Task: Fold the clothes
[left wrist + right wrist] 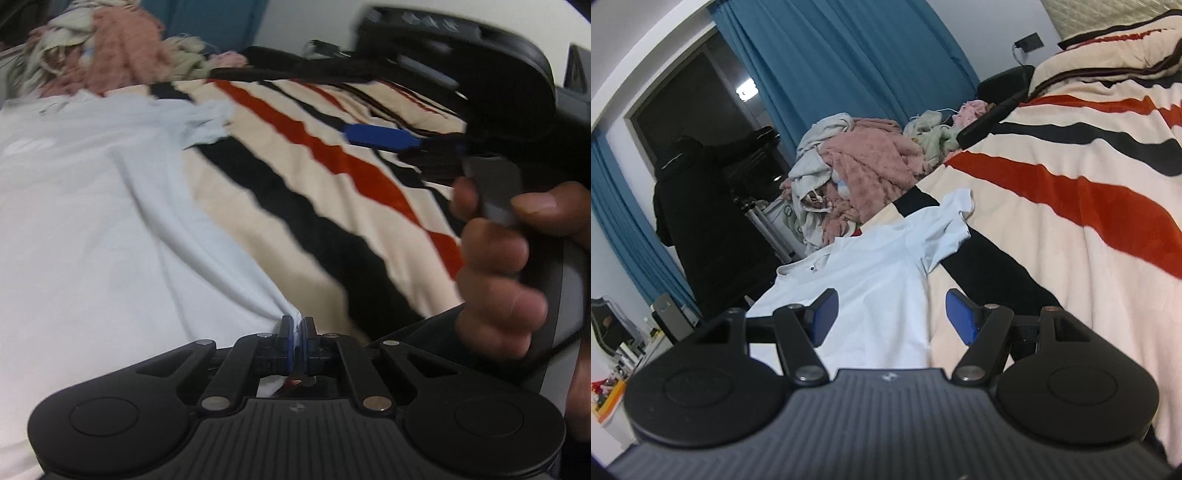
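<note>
A white T-shirt (pixel 92 221) lies spread on a striped blanket (pixel 332 177) on the bed. My left gripper (pixel 296 325) is shut on the shirt's lower edge, with cloth pinched between its blue pads. In the right wrist view the same T-shirt (pixel 871 280) lies flat with one sleeve out to the right. My right gripper (pixel 890 314) is open and empty, just above the shirt's near part. It also shows in the left wrist view (pixel 406 140), held by a hand at the right.
A pile of pink and beige clothes (pixel 857 166) lies at the far end of the bed, also in the left wrist view (pixel 110 51). Blue curtains (pixel 849 55) and a dark window stand behind. The striped blanket (pixel 1089 184) stretches to the right.
</note>
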A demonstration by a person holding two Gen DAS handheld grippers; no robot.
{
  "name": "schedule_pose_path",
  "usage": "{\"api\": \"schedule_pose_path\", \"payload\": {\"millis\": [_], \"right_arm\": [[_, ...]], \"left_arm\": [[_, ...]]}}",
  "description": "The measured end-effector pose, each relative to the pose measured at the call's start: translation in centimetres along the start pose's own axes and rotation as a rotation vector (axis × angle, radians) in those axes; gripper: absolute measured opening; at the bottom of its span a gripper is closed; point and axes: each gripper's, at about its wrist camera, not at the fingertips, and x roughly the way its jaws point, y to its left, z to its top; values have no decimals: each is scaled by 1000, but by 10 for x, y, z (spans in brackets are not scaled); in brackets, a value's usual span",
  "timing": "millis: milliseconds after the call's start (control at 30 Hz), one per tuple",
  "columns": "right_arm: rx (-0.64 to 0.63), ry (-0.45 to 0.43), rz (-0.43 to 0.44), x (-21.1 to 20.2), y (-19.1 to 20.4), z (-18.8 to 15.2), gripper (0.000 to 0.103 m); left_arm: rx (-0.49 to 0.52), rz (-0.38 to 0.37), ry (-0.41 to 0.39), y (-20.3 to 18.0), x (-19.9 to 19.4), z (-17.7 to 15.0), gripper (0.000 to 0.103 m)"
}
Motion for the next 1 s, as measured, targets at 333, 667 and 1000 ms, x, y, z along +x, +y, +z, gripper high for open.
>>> {"api": "schedule_pose_path", "payload": {"millis": [333, 667, 1000], "right_arm": [[-72, 30, -12, 2, 2, 3, 68], [-190, 36, -15, 4, 23, -10, 68], [-306, 55, -10, 18, 54, -36, 68]], "left_arm": [[-73, 11, 8, -1, 16, 7, 53], [-88, 249, -107, 61, -69, 14, 82], [-184, 411, -261, 114, -107, 23, 93]]}}
